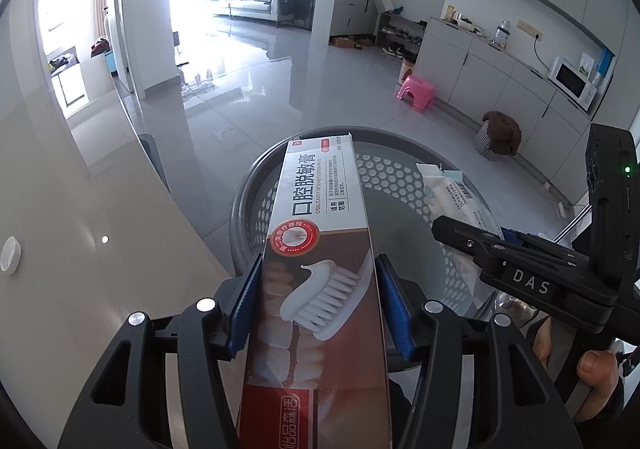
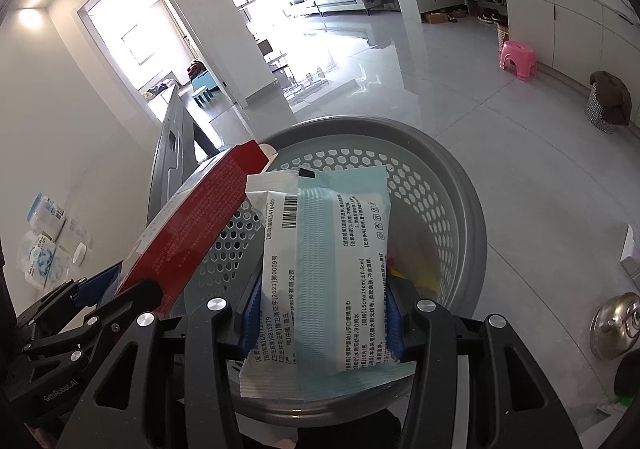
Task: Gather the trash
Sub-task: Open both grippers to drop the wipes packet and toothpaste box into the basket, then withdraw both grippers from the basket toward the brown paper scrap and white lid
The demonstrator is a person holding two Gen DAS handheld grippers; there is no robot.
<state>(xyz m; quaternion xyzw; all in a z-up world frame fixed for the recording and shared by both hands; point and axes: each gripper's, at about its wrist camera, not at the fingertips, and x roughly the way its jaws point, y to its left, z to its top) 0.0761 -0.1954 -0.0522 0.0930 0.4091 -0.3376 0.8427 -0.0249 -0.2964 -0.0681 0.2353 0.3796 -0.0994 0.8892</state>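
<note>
My left gripper [image 1: 318, 301] is shut on a long toothpaste box [image 1: 320, 233], white and red-brown, held out over the grey perforated trash basket [image 1: 400, 173]. My right gripper [image 2: 320, 313] is shut on a flat pale-blue and white wipes packet [image 2: 332, 261], also above the basket [image 2: 448, 201]. In the right wrist view the toothpaste box [image 2: 192, 225] and the left gripper [image 2: 100, 297] show at the left. In the left wrist view the right gripper [image 1: 460, 229] and its packet [image 1: 452, 197] show at the right. Some yellow and red trash [image 2: 416, 273] lies inside the basket.
A beige table [image 1: 80, 209] with a white cap [image 1: 10, 255] lies to the left. Tissue packs [image 2: 40, 245] sit on it. A pink stool [image 1: 416, 91], a covered checked bin [image 1: 496, 135] and cabinets [image 1: 500, 69] stand beyond. A steel pot lid [image 2: 618, 325] lies at the right.
</note>
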